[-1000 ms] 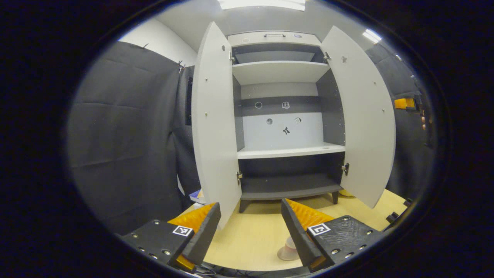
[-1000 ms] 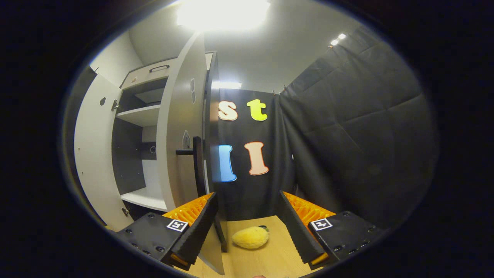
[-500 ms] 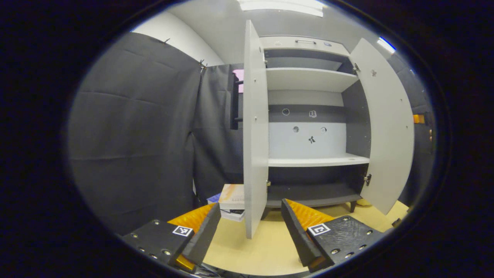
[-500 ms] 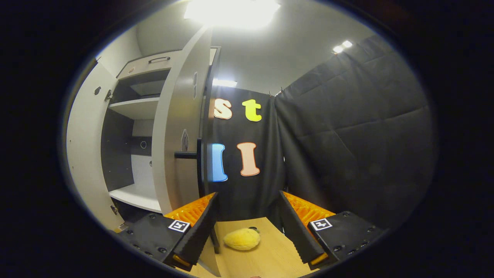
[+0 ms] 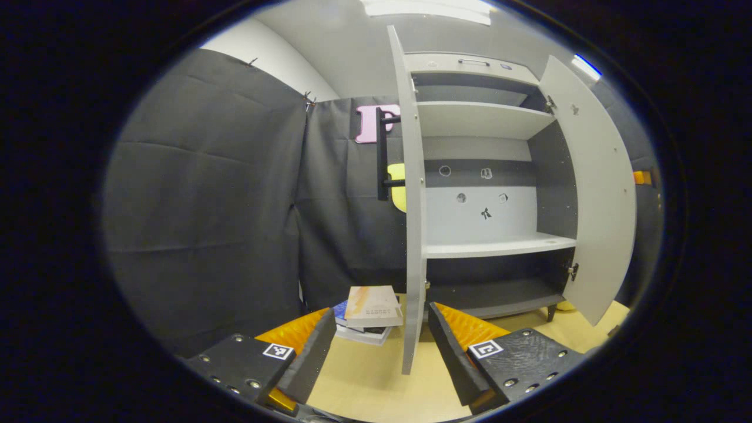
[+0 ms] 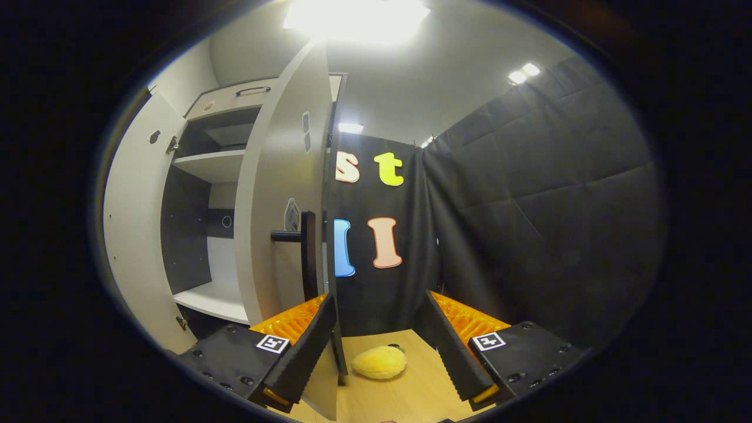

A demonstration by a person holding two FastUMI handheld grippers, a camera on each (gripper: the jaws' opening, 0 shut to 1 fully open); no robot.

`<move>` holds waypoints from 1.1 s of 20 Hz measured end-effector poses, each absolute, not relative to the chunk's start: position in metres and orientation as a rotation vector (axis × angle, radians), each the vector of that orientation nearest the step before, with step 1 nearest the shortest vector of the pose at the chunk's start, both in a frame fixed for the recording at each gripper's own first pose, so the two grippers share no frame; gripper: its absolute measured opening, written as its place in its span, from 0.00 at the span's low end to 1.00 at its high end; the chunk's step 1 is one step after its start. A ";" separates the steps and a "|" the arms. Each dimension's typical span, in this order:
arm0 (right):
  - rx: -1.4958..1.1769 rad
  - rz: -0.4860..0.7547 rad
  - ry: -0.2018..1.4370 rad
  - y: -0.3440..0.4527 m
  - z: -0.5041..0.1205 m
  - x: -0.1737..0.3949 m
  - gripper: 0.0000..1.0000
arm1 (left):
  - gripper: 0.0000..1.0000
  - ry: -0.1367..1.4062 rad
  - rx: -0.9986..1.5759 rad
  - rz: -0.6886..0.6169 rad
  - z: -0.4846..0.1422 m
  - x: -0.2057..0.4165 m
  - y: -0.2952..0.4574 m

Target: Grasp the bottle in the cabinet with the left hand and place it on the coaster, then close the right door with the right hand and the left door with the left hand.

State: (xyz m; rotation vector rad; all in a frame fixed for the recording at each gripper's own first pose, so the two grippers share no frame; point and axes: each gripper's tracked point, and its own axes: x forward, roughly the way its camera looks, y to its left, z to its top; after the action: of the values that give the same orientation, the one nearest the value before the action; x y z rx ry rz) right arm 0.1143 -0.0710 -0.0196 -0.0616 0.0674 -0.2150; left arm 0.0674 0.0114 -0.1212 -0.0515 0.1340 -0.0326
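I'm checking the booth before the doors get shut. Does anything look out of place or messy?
Nothing is spilled or damaged. Both cabinet doors, left door and right door, stand open and the shelves look bare. A yellow plush toy lies on the table behind the right door, and books sit stacked askew.

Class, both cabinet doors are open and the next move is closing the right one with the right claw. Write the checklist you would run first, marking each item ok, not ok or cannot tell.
1. Cabinet shelves free of the bottle: ok; the middle shelf is bare.
2. Bottle set on the coaster: cannot tell.
3. Right claw open and holding nothing: ok.
4. Right claw near the right door: ok; the door's edge and black handle lie just ahead.
5. Yellow plush toy out of the door's swing: cannot tell; it lies on the tabletop beside the door's lower edge.
6. Left claw open beside the left door: ok.
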 end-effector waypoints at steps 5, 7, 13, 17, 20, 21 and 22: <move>-0.038 -0.154 0.070 -0.032 -0.023 0.116 0.97 | 0.99 0.138 -0.056 -0.051 -0.126 0.072 0.019; -0.021 -0.130 0.074 -0.017 -0.025 0.120 0.97 | 0.99 0.143 -0.062 -0.055 -0.128 0.073 0.024; -0.011 -0.048 0.064 0.039 -0.026 0.137 0.97 | 0.99 0.154 -0.067 -0.032 -0.136 0.070 0.056; -0.004 0.010 0.068 0.068 -0.031 0.151 0.97 | 0.99 0.159 -0.058 0.002 -0.141 0.062 0.081; 0.003 0.024 0.076 0.091 -0.037 0.164 0.98 | 0.99 0.170 -0.063 0.026 -0.144 0.053 0.096; 0.006 0.029 0.072 0.093 -0.036 0.168 0.98 | 0.92 0.172 -0.066 0.034 -0.145 0.050 0.101; 0.011 0.025 0.072 0.096 -0.037 0.169 0.96 | 0.92 0.175 -0.070 0.038 -0.145 0.049 0.103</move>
State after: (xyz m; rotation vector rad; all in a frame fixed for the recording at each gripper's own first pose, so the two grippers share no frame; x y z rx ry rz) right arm 0.1687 0.0956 -0.0368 0.0113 0.0722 0.0255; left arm 0.0487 0.1034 -0.1453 -0.0695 0.1748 0.0377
